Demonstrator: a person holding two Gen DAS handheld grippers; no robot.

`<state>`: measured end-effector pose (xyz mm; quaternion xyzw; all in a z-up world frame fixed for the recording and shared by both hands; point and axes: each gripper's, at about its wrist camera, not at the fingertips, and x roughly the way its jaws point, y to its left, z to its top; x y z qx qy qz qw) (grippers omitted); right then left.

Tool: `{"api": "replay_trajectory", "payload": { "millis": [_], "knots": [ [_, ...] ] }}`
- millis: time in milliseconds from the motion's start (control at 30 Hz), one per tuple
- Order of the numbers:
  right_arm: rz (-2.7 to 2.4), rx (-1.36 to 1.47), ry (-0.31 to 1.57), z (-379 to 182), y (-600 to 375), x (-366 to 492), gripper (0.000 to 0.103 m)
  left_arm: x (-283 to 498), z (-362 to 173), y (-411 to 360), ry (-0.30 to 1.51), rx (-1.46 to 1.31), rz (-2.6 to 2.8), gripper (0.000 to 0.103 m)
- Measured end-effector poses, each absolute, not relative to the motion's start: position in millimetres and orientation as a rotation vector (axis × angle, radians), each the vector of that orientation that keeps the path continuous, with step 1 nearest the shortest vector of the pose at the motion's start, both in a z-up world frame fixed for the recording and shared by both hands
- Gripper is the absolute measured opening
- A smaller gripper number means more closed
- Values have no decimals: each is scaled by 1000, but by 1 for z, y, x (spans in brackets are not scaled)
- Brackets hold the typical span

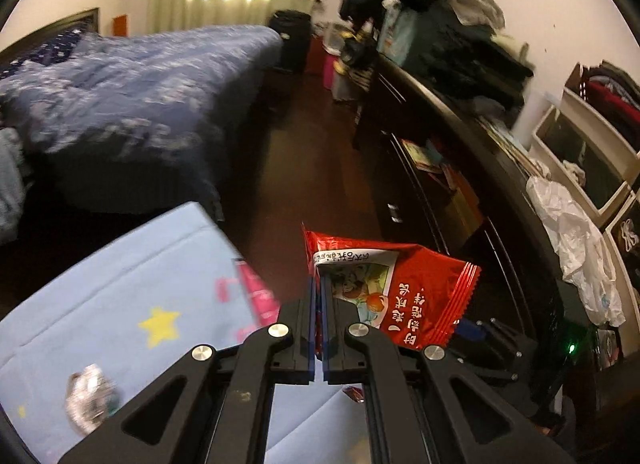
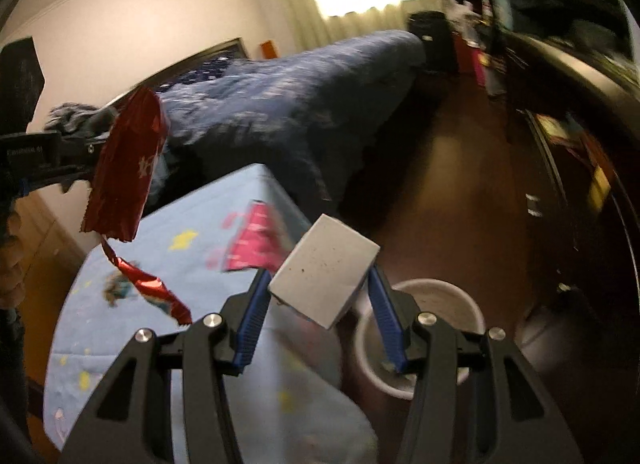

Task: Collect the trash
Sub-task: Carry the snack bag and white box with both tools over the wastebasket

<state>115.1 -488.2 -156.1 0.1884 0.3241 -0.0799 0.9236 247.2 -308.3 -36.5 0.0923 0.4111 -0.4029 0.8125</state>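
My left gripper (image 1: pixel 319 284) is shut on a red snack wrapper (image 1: pixel 404 288) and holds it in the air past the corner of the light blue table (image 1: pixel 100 304). The same wrapper (image 2: pixel 128 168) and the left gripper (image 2: pixel 86 168) show at the left of the right wrist view. My right gripper (image 2: pixel 318 276) is shut on a small grey box (image 2: pixel 324 270), held over the table's edge above a white waste bin (image 2: pixel 472 312) on the floor. A pink wrapper (image 2: pixel 256 240) and a torn red wrapper (image 2: pixel 152 288) lie on the table; the pink one also shows in the left wrist view (image 1: pixel 260 296).
A crumpled foil ball (image 1: pixel 90 392) lies on the table near its left edge. A bed with a blue quilt (image 1: pixel 132 80) stands behind the table. A dark cluttered dresser (image 1: pixel 460 144) runs along the right. Dark wooden floor (image 2: pixel 448 192) lies between them.
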Motion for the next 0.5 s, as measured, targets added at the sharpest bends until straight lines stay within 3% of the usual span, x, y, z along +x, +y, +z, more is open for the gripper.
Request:
{"api": "replay_trajectory", "payload": {
  "millis": [500],
  "knots": [
    [-272,560,849,-299,-558,123,51,264,-164,-448,1077,343,-874,2]
  ]
}}
